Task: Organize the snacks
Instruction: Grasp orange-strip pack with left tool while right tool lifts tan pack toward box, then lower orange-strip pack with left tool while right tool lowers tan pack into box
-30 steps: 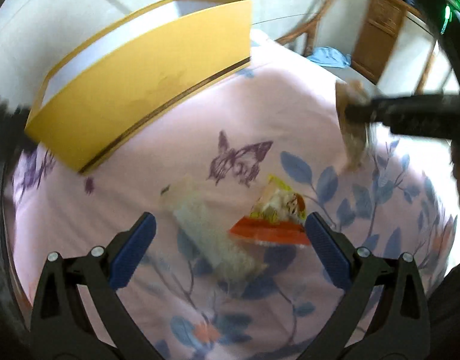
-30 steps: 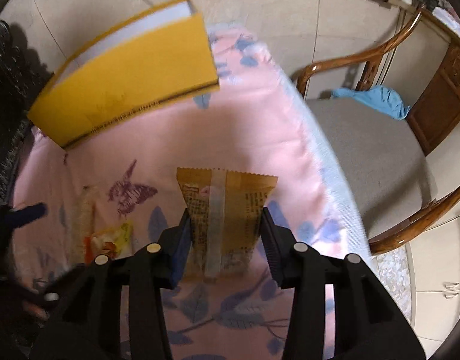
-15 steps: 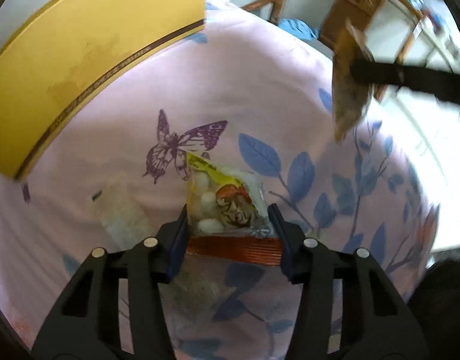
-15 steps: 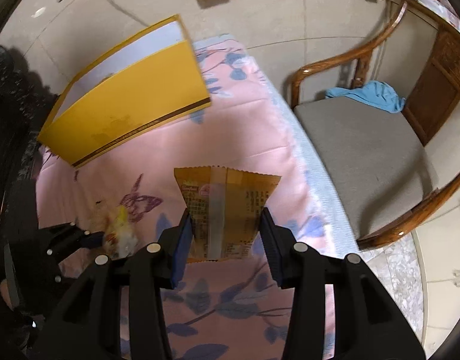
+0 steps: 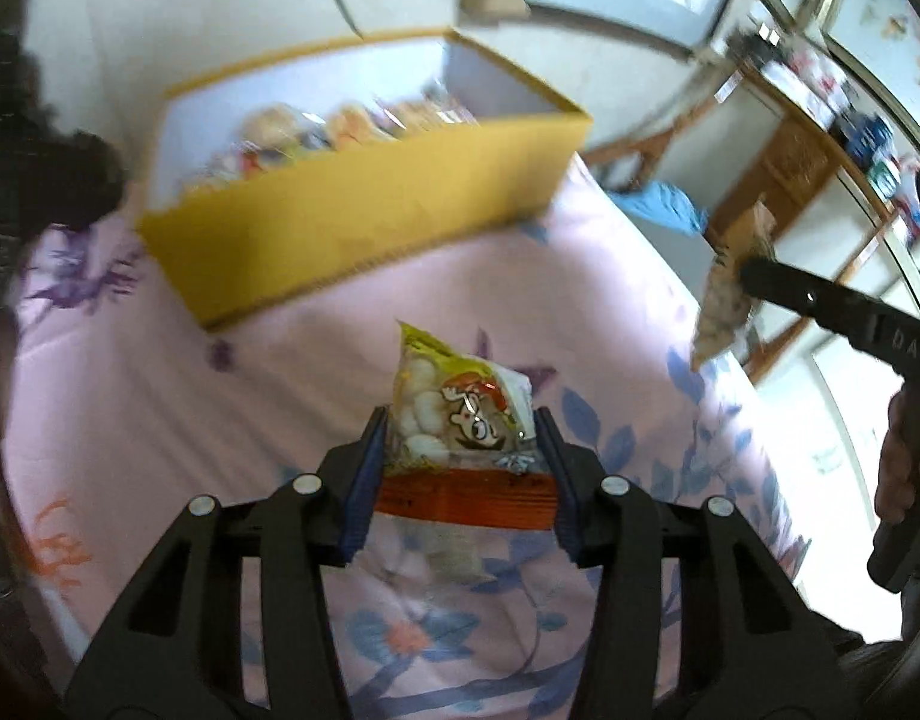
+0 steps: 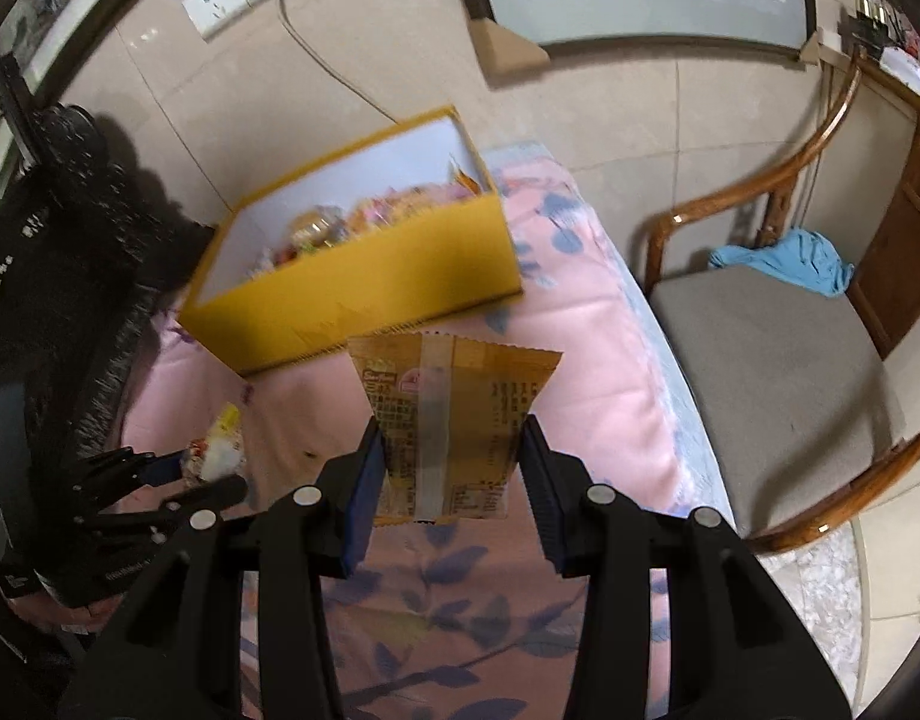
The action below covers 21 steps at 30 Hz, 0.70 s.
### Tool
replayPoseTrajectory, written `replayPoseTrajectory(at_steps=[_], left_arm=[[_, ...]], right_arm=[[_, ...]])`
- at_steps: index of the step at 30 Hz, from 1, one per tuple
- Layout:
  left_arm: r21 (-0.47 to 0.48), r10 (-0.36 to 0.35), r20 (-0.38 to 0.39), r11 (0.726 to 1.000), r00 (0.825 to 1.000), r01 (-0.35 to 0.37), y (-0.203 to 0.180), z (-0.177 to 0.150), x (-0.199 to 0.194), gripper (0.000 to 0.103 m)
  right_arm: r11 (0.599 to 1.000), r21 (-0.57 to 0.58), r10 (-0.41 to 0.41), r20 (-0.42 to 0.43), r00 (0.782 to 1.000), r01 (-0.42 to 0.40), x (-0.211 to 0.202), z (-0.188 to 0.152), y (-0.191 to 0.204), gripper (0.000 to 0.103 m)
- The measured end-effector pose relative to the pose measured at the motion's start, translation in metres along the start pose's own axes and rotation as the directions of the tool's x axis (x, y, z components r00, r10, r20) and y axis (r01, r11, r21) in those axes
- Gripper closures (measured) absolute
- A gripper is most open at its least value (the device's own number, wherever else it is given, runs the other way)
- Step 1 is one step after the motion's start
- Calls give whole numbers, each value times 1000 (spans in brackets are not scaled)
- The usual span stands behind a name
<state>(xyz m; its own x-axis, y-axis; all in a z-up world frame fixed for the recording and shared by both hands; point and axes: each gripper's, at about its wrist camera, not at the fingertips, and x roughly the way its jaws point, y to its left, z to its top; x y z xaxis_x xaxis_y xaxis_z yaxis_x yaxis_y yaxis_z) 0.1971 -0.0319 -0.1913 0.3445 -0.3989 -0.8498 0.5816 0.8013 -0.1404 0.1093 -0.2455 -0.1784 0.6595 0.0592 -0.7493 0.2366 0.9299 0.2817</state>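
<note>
— Yellow cardboard, that open box (image 6: 364, 276) sitting at the far end of the pink floral cloth (image 6: 586, 378): what is it holding?

— Wrapped snacks (image 5: 340, 126), blurred, piled against its white inner walls. I cannot tell them apart.

— And the left gripper (image 5: 460, 450)?

— Its blue pads are pressing on both sides of a small clear bag (image 5: 460, 414) with white round pieces, a cartoon print and an orange strip along its lower edge. The bag is standing up between the fingers, hanging above the cloth, on the near side of the box.

— Is anything lying under it?

— A pale, blurry wrapper (image 5: 442, 546) is lying on the cloth right below the gripper; I cannot tell what it is.

— The right gripper (image 6: 448, 462)?

— It is clamping a golden-brown packet (image 6: 454, 414) by its sides, back seam and small print facing the camera. The packet's top edge is overlapping the box's front wall in this view, but it is hanging in the air in front of the box, not touching it.

— Anything beside the table?

— A wooden armchair (image 6: 778, 360) with a grey seat is standing off the cloth's right edge, with a blue rag (image 6: 784, 258) lying on it. In the left view the right gripper is coming in from the right edge, a hand (image 5: 904, 450) wrapping its handle
</note>
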Motion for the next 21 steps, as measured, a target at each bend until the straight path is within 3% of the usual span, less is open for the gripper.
replayPoseTrajectory(at_steps=[6,11,15,21], left_arm=[[-54,104,62,993,993,-101,21,11,-37,55],[-87,267,133,962,954,-257,27,17,-61,55],[-164,315,188,944,930,-286,30,24,-80,55],[-179,371,284,926,884,-331,26,41,-108,55]], right_arm=[[997,-62,52,81,995,-47,-21,17,26,58],[989,-127,90,125,988,-74,-35,25,44,58],[983,-166,103,133,986,-80,-38,34,54,58],[975,-194,144,160,977,-112,-39,57,66,58]])
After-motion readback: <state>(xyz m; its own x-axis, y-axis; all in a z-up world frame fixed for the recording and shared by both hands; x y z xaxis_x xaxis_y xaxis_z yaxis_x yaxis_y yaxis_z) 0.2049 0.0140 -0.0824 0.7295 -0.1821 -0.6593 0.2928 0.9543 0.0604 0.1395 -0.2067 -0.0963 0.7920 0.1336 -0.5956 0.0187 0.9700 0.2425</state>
